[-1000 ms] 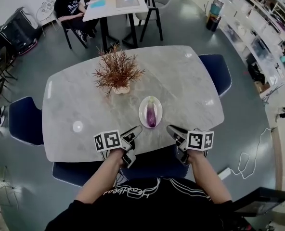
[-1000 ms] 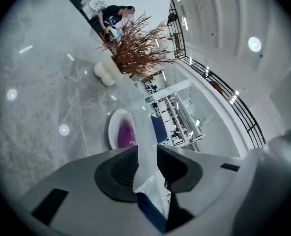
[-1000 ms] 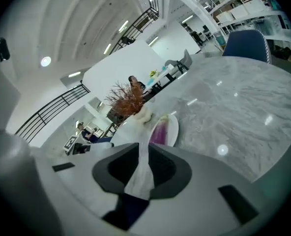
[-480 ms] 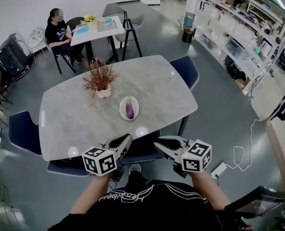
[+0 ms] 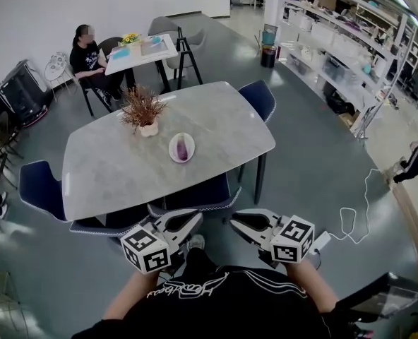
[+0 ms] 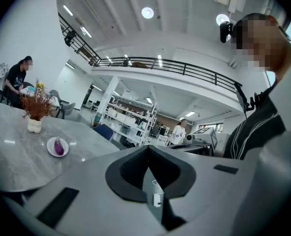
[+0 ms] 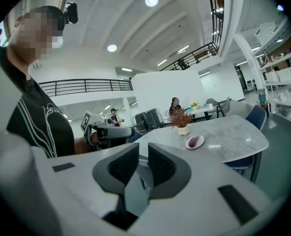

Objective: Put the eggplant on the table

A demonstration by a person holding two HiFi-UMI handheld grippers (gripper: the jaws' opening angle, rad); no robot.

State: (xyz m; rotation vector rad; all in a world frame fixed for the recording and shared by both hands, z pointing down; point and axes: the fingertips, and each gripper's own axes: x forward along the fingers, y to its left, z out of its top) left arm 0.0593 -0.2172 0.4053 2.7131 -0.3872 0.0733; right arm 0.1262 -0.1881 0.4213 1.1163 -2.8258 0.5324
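**Eggplant on its plate, grippers held back from the table**

In the head view the eggplant (image 5: 183, 149) lies on a white plate (image 5: 172, 147) near the middle of the grey table (image 5: 124, 175), in the upper left-centre of the frame, beside a dried plant (image 5: 142, 108). It has not yet been moved to the bare tabletop.

Both grippers sit at the bottom centre, close to the person's body and well apart from the table, so this looks like a ready pose rather than a reach. The left gripper (image 5: 184, 222) has just been closing; its jaws now meet with nothing between them. The right gripper (image 5: 246, 222) has its jaws narrowly parted and empty, pointing roughly towards the plate.
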